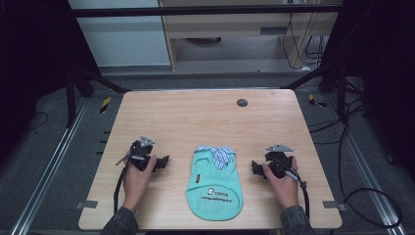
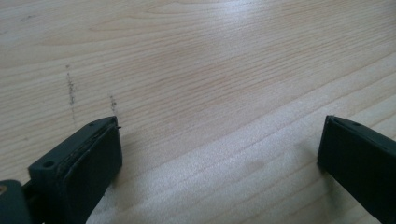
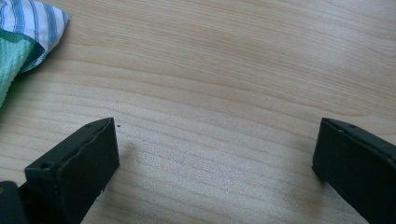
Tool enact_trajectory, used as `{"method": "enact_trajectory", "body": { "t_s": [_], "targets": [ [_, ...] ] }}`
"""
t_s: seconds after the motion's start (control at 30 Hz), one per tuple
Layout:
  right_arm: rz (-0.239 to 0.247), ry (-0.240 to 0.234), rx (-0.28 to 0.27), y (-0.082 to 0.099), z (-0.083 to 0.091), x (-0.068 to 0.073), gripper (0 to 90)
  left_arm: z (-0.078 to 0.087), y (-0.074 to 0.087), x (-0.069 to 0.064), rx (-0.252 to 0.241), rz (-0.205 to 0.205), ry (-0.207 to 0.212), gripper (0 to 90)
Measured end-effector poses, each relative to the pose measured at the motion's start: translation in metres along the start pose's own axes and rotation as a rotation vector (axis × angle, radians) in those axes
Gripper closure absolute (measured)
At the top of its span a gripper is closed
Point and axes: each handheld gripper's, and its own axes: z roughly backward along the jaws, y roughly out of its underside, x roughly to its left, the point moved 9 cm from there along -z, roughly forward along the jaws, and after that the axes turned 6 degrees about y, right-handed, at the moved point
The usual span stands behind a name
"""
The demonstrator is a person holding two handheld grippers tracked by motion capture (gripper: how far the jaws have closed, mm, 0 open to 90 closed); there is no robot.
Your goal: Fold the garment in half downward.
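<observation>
The print on the small teal pet shirt [image 1: 214, 183] is too small to read. The shirt lies flat at the near middle of the wooden table [image 1: 195, 117], long axis running away from the person — striped collar [image 1: 221, 155] far, hem near. The left gripper [image 1: 164, 161] and right gripper [image 1: 254, 167] flank it, both spread wide, empty, resting on bare wood — neither touches the shirt.
</observation>
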Motion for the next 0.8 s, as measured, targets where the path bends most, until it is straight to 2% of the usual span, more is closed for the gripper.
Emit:
{"method": "enact_trajectory", "body": {
  "t_s": [0.2,0.33,0.4,0.47,0.5,0.57,0.63,0.7,0.8],
  "targets": [
    [-0.005,-0.003,0.002,0.001,0.001,0.002,0.2,0.004,0.005,-0.006,-0.002,0.008,-0.009,0.0],
    [0.004,-0.015,0.001,0.002,0.002,0.003,0.9,0.009,0.009,-0.012,0.009,-0.007,0.011,0.0],
    [0.016,-0.023,0.007,0.002,0.005,0.004,7.3,0.013,0.008,-0.017,0.025,-0.038,0.022,5.9],
    [0.048,-0.039,0.003,-0.001,0.01,0.009,9.8,0.014,0.003,-0.023,0.022,-0.069,0.033,6.7],
    [0.078,-0.045,-0.02,-0.005,0.013,0.014,12.3,0.015,-0.001,-0.026,0.013,-0.078,0.043,6.9],
    [0.141,-0.049,-0.028,-0.01,0.017,0.021,16.3,0.016,-0.01,-0.034,-0.001,-0.089,0.064,7.3],
    [0.199,-0.055,-0.041,-0.016,0.019,0.027,24.3,0.014,-0.022,-0.042,-0.007,-0.11,0.088,7.3],
    [0.229,-0.07,-0.029,-0.023,0.017,0.031,30.1,0.01,-0.034,-0.049,0.009,-0.14,0.101,7.0],
    [0.248,-0.099,-0.013,-0.035,0.011,0.035,38.3,0.004,-0.052,-0.058,0.031,-0.169,0.131,7.2]
  ]
}}
